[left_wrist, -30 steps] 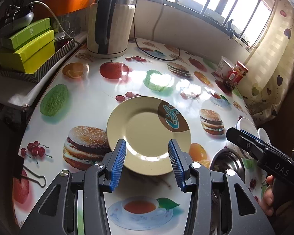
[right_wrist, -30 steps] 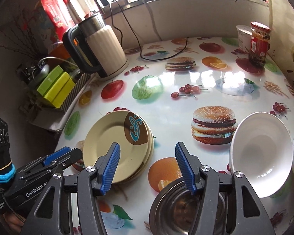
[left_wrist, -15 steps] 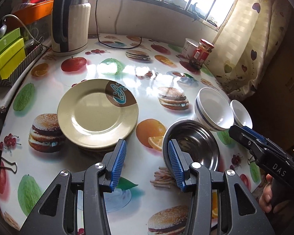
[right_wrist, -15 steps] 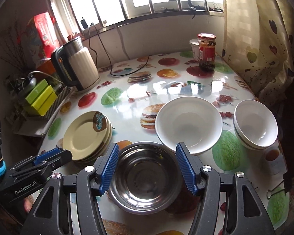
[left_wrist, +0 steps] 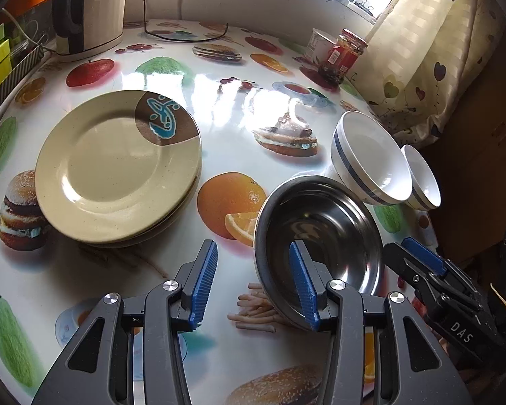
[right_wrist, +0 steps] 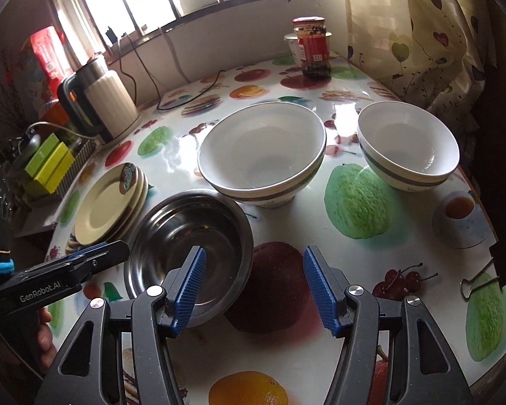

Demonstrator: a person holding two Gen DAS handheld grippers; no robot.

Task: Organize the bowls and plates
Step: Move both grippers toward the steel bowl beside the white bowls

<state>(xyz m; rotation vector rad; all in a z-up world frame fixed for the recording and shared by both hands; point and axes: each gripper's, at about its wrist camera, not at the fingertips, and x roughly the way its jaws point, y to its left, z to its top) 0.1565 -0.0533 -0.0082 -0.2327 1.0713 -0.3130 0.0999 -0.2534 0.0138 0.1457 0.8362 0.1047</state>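
Steel bowl (right_wrist: 189,236) straddled by right claw (right_wrist: 254,287).

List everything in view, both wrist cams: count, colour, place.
Round beige plates with brown-and-blue motif: stack, count unclear, table's left.
Shiny steel bowl: one, near edge, between plates and white bowls.
Large white bowl with grey-blue band: appears to be two nested, centre.
Smaller white banded bowls: appear to be two nested, right.
Cream electric kettle with black handle: one, back left, corded.
Red-labelled glass jar: one, back, by window.
White tub: one, behind jar.
Lime-green boxes: stacked, left ledge.
Black binder clip: one, right edge.
Fruit-and-burger print tablecloth: covers table.
Left tool: black, blue pads, open at the steel bowl's rim.
Right tool: same, open beside it.
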